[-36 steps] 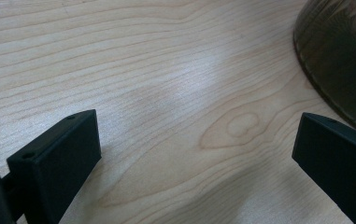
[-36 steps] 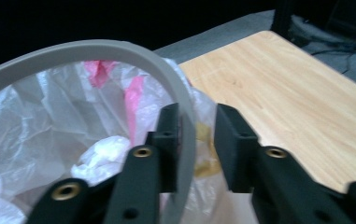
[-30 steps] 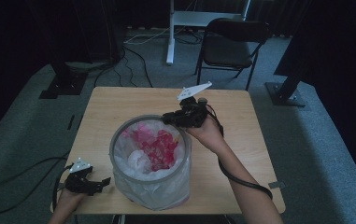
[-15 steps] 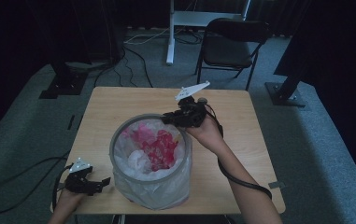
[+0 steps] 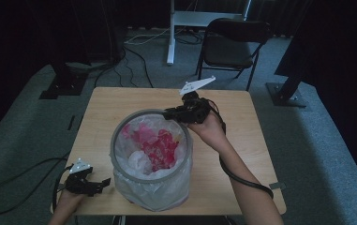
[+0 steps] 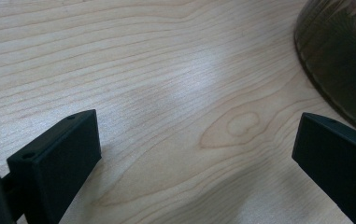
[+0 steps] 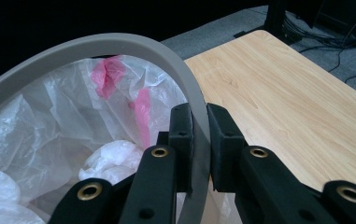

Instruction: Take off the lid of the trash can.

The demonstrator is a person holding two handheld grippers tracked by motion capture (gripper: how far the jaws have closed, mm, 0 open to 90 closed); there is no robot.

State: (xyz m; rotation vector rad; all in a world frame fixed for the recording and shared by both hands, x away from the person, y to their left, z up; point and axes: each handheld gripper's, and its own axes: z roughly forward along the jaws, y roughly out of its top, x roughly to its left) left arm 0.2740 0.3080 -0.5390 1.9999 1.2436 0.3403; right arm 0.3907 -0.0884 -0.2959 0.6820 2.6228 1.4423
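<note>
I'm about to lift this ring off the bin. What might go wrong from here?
The right gripper pinches only one spot of the grey ring, so it may tilt or slip. The plastic liner could drag up with it, spilling the pink and white bags. The left gripper sits open on the table, not steadying the bin.
</note>
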